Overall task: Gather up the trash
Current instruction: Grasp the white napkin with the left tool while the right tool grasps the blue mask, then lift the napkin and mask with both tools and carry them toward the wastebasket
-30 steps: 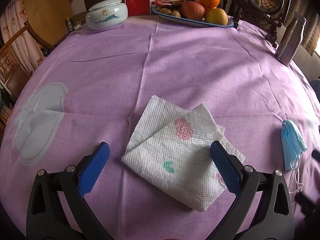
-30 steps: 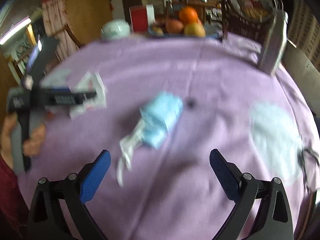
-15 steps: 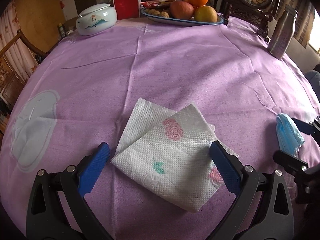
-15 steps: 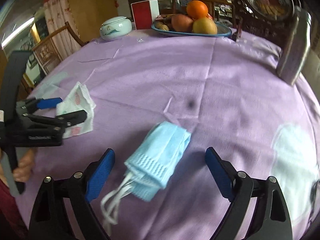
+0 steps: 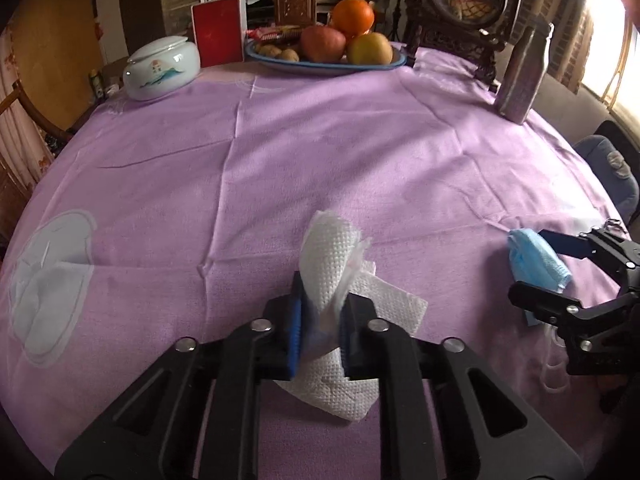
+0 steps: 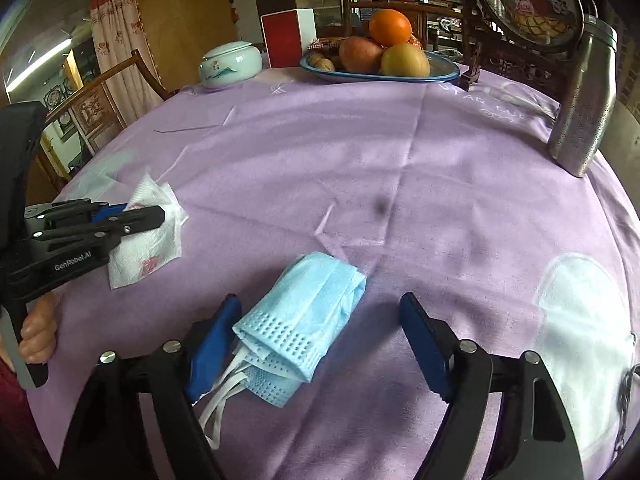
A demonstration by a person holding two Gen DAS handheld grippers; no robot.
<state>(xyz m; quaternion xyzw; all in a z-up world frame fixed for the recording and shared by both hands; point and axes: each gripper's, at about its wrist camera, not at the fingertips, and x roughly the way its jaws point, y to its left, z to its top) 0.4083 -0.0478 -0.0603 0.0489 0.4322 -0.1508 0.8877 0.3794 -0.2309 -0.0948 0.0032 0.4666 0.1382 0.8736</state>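
Observation:
A white paper napkin [image 5: 328, 256] with pink rose prints is bunched upward between the blue pads of my left gripper [image 5: 320, 316], whose jaws are closing and pinch it. Its lower corner still lies on the purple tablecloth [image 5: 320, 152]. The right wrist view shows that gripper [image 6: 132, 214] at the left, on the napkin [image 6: 152, 244]. A folded light-blue face mask [image 6: 304, 316] with white ear loops lies flat on the cloth between the fingers of my right gripper [image 6: 320, 304]. Its jaws are closing; the left pad is beside the mask's edge and the right pad is well apart.
At the far edge stand a blue plate of fruit [image 5: 328, 66], a white lidded ceramic jar [image 5: 160, 68] and a red box [image 5: 218, 30]. A metal bottle [image 6: 584, 100] stands at the far right. Wooden chairs ring the table. A person's hand [image 6: 38, 332] holds the left gripper.
My left gripper has shut on the napkin and bunched it up. The right gripper's fingers have drawn closer around the face mask, and it has settled lower over it.

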